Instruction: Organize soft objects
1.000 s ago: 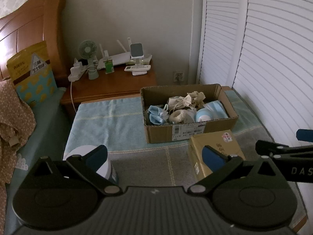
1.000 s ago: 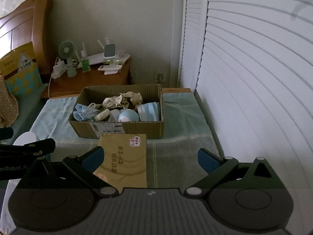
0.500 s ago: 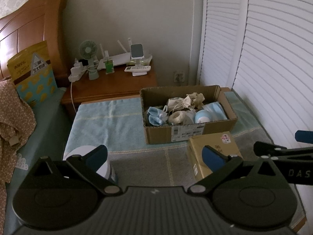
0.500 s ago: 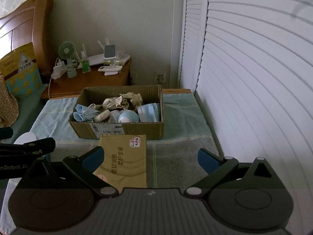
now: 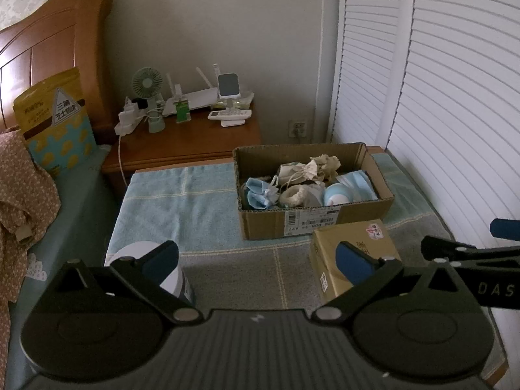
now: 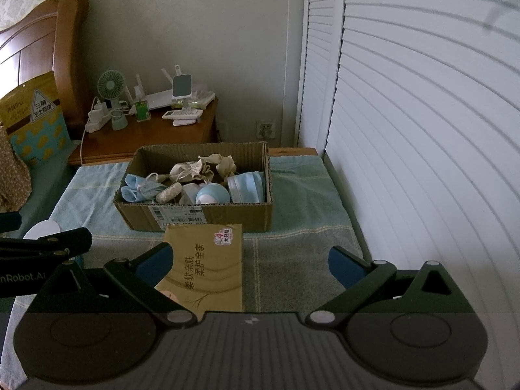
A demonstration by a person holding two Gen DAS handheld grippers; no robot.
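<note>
An open cardboard box (image 5: 312, 224) (image 6: 195, 217) stands on a towel-covered table. It holds beige drawstring pouches (image 5: 308, 169) (image 6: 191, 172), blue cloth pouches (image 5: 260, 193) (image 6: 139, 188), a stack of blue face masks (image 5: 357, 183) (image 6: 245, 187) and a blue-white ball (image 5: 334, 196) (image 6: 213, 195). A gold tissue pack (image 5: 354, 253) (image 6: 208, 266) lies in front of the box. My left gripper (image 5: 256, 260) is open and empty, short of the box. My right gripper (image 6: 250, 260) is open and empty above the tissue pack's right edge.
A white cylinder container (image 5: 146, 263) (image 6: 42, 229) stands at the table's front left. A wooden nightstand (image 5: 188, 143) with a fan, router and remote stands behind. White louvred doors (image 6: 422, 130) run along the right. A bed with a yellow bag (image 5: 52, 120) is on the left.
Both grippers have drawn back and up slightly, so the box and tissue pack sit a little lower in view. Both stay open; nothing was picked up.
</note>
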